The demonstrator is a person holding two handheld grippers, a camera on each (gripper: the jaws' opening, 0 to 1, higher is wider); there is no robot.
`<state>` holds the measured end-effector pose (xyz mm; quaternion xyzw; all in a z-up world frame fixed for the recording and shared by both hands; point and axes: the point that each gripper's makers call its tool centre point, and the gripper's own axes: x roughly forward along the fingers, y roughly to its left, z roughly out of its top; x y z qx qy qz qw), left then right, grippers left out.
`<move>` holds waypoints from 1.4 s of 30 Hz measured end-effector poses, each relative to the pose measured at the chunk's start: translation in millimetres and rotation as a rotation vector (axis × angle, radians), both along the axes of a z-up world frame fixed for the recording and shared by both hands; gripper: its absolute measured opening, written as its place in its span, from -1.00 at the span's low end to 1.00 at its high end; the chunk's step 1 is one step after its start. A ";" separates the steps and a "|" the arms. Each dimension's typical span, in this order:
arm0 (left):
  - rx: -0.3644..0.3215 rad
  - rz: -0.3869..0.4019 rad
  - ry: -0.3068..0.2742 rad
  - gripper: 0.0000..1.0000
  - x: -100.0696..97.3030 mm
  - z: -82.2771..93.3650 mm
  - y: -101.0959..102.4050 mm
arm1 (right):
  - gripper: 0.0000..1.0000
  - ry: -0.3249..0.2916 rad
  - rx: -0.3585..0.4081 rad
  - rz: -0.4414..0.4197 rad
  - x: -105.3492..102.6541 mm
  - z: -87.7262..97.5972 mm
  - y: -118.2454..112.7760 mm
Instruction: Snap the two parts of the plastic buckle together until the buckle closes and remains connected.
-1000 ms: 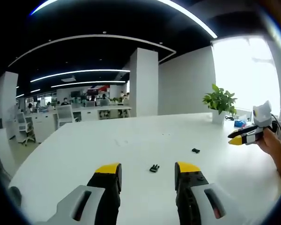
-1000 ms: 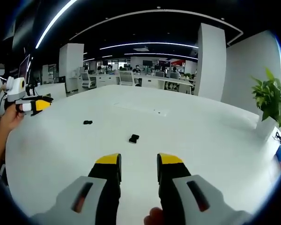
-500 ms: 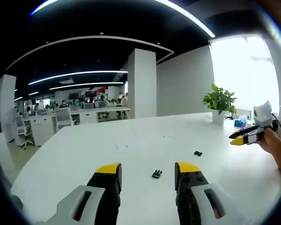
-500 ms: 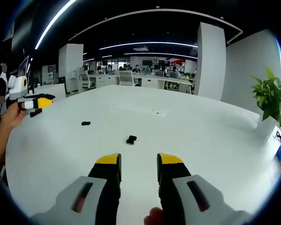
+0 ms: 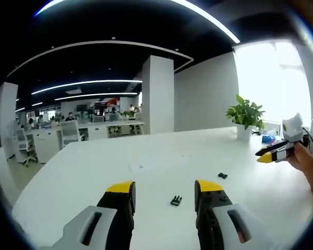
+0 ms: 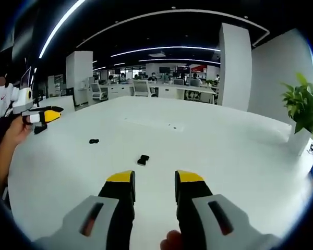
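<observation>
White table (image 5: 146, 172), two buckle parts (image 5: 176, 200)

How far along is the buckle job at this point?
Nothing is done: the two small black plastic buckle parts lie apart on the white table. Neither is held; the left gripper and right gripper hover open. Picking up, aligning and snapping all remain.

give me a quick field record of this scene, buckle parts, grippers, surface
surface: white table
buckle part 1: black, on table ahead of left gripper, at
buckle part 2: black, apart from the first, at
buckle state: unjoined
left gripper: open, empty
right gripper: open, empty
other: potted plant at table's far edge
</observation>
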<state>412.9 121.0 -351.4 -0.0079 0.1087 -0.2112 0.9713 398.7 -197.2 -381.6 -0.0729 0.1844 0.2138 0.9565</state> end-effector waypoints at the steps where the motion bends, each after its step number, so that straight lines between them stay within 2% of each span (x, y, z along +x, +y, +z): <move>1: 0.001 0.000 -0.002 -0.09 0.7 0.4 -0.1 | -0.40 -0.001 -0.002 0.001 0.6 0.7 0.5; 9: 0.016 -0.015 0.003 -0.09 7.8 2.9 -3.3 | -0.40 0.001 -0.022 0.016 8.5 5.2 7.2; 16: 0.020 -0.027 -0.003 -0.09 11.8 6.1 -2.4 | -0.40 0.018 -0.011 0.029 12.6 -1.3 14.5; 23: 0.047 -0.055 0.017 -0.10 16.2 -5.7 -7.0 | -0.40 0.031 -0.018 0.046 16.2 -4.9 20.5; 25: 0.033 -0.090 0.046 -0.12 15.0 -9.7 -11.6 | -0.40 0.031 -0.020 0.049 17.5 -4.7 23.2; 33: 0.046 -0.111 0.061 -0.12 23.6 -15.0 -15.5 | -0.41 0.036 -0.031 0.083 24.3 -5.9 36.2; 42: 0.040 -0.128 0.067 -0.12 33.6 -13.7 -18.3 | -0.40 0.055 -0.043 0.098 35.9 -9.8 38.7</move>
